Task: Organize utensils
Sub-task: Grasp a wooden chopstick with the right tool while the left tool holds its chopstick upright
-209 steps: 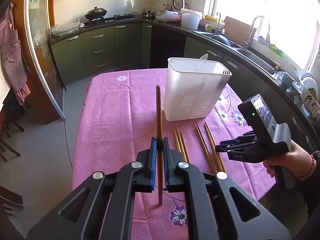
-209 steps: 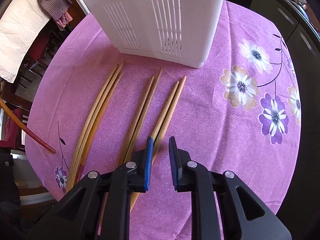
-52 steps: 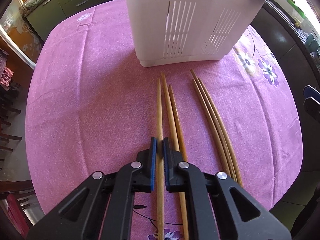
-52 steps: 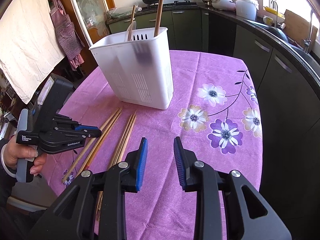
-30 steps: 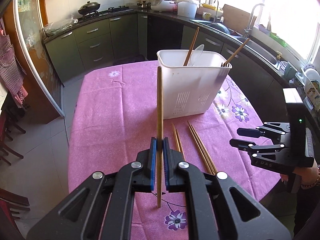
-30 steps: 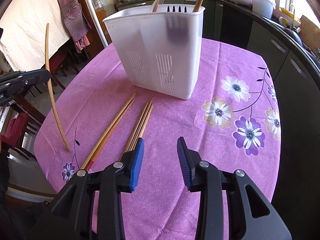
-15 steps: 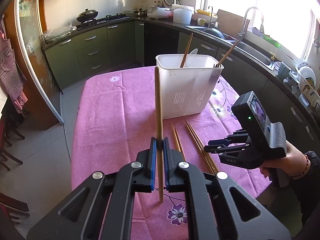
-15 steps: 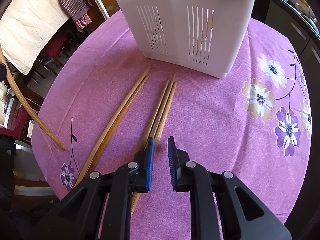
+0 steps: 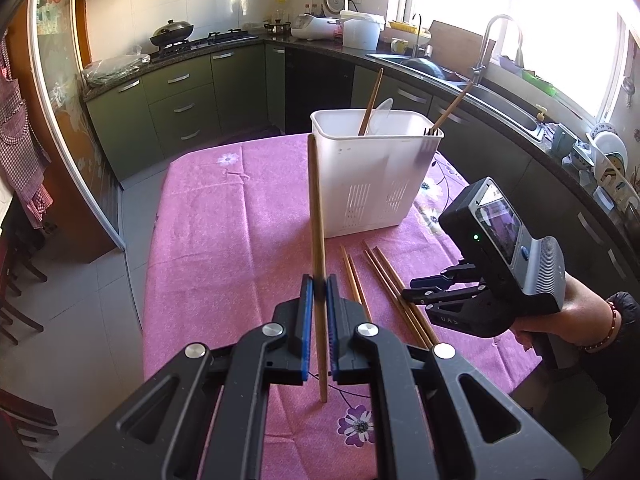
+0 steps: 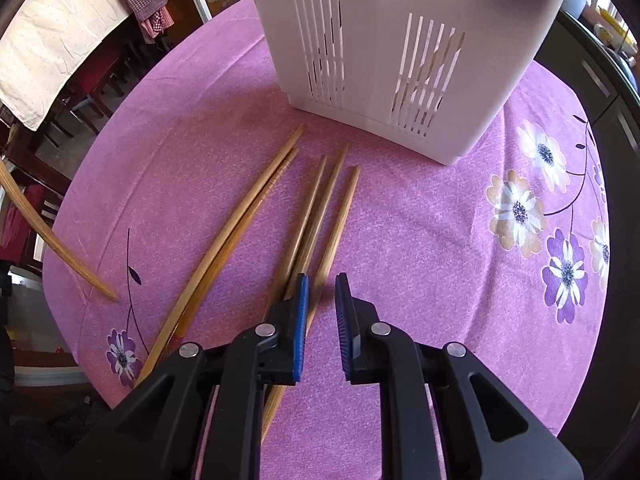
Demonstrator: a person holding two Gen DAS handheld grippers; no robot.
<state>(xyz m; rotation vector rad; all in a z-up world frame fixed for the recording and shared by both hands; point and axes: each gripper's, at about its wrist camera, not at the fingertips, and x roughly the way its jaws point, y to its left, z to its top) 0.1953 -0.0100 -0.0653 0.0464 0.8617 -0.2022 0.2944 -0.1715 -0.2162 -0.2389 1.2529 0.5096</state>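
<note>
Wooden chopstick [image 9: 316, 216] stood clamped upright in the left gripper [image 9: 317, 316], short of the white utensil holder [image 9: 376, 184]; the right gripper [image 10: 320, 312], jaws narrowly apart and empty, straddled the rightmost chopstick [image 10: 334, 232] on the tablecloth [image 10: 420, 240], apparently needing only to squeeze.

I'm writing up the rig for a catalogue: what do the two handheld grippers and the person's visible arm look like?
Both the left gripper and the right gripper are matte black plastic, with blue ribbed pads on the jaws and round silver pivot screws. The right one has a pistol-style handle, a small lit screen, a green light and white lettering. The wrist shows a beaded bracelet and a dark sleeve.
</note>
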